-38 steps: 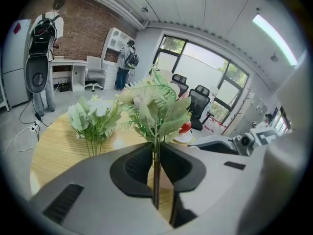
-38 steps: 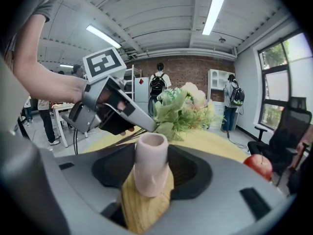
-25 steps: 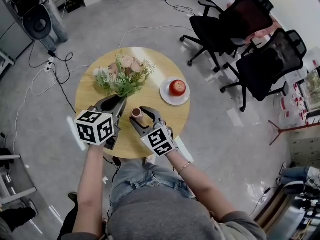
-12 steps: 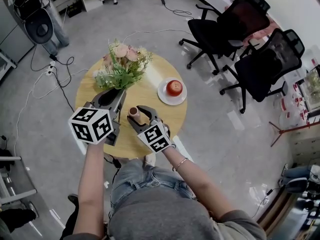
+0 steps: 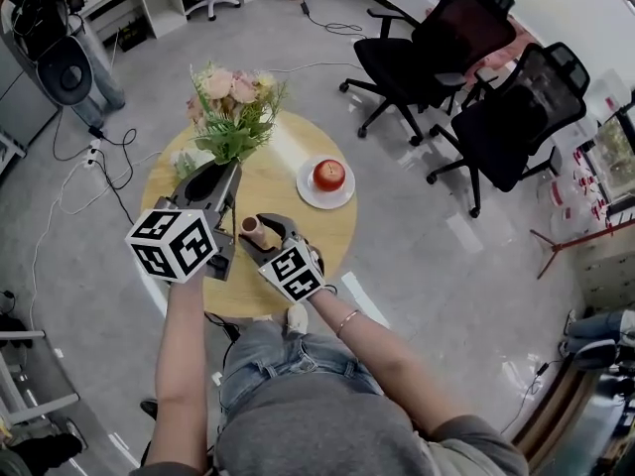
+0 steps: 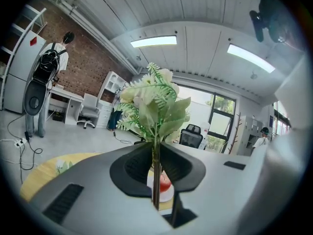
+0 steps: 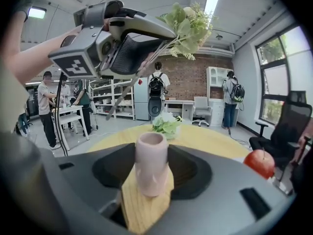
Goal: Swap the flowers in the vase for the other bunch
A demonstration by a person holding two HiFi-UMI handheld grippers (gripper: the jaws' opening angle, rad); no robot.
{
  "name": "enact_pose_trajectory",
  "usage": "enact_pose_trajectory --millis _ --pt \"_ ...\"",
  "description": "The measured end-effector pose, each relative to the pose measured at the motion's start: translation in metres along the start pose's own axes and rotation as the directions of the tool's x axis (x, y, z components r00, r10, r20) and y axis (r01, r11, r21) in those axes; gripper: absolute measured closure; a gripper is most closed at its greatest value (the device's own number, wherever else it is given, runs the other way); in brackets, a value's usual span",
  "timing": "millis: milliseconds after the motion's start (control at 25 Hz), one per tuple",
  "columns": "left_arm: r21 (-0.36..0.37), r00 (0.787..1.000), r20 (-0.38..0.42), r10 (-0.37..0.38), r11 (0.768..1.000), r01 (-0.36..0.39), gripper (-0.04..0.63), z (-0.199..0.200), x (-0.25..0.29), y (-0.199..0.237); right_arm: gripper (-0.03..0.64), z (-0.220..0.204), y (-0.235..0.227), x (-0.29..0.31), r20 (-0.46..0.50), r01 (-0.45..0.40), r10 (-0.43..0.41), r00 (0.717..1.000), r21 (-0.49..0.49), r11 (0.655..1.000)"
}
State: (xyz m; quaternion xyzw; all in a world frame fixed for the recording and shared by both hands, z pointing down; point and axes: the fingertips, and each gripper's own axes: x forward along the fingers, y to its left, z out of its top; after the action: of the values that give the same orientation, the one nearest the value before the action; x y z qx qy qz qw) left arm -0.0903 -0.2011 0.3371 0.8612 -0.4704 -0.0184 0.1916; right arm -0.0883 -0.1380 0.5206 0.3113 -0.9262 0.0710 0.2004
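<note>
My left gripper (image 5: 220, 175) is shut on the stems of a bunch of pink flowers with green leaves (image 5: 230, 105) and holds it up above the table. In the left gripper view the thin stems (image 6: 155, 175) are pinched between the jaws and the bunch (image 6: 155, 102) rises ahead. My right gripper (image 5: 260, 234) is shut on a small pink vase (image 5: 250, 228) that stands on the round wooden table (image 5: 273, 181); the vase (image 7: 151, 163) looks empty. The other bunch (image 5: 187, 159), white with green leaves, lies on the table's far left side.
A red apple (image 5: 328, 175) sits on a white plate (image 5: 310, 194) at the table's right. Two black office chairs (image 5: 448, 43) (image 5: 518, 117) stand beyond it. Cables (image 5: 104, 157) trail over the floor at the left. Several people (image 7: 157, 89) stand by desks far behind.
My left gripper has risen with the pink bunch, whose stems now hang above and apart from the vase. The right gripper has stayed on the vase.
</note>
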Motion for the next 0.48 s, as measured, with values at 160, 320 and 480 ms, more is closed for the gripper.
enact_pose_trajectory --millis 160,320,480 --pt "0.002 0.999 0.039 -0.011 1.000 0.010 0.537 0.009 0.013 -0.008 0.396 0.001 -0.006 -0.004 -0.008 0.003 -0.003 1.000 -0.026 1.000" --pt "-0.010 0.998 0.063 -0.021 1.000 0.022 0.537 0.017 0.026 -0.010 0.396 0.002 -0.010 -0.005 -0.018 0.005 -0.005 1.000 -0.021 1.000" --pt "-0.022 0.997 0.072 -0.029 0.999 0.031 0.537 0.016 0.035 -0.008 0.396 0.003 -0.009 -0.004 -0.021 0.003 -0.003 1.000 -0.020 1.000"
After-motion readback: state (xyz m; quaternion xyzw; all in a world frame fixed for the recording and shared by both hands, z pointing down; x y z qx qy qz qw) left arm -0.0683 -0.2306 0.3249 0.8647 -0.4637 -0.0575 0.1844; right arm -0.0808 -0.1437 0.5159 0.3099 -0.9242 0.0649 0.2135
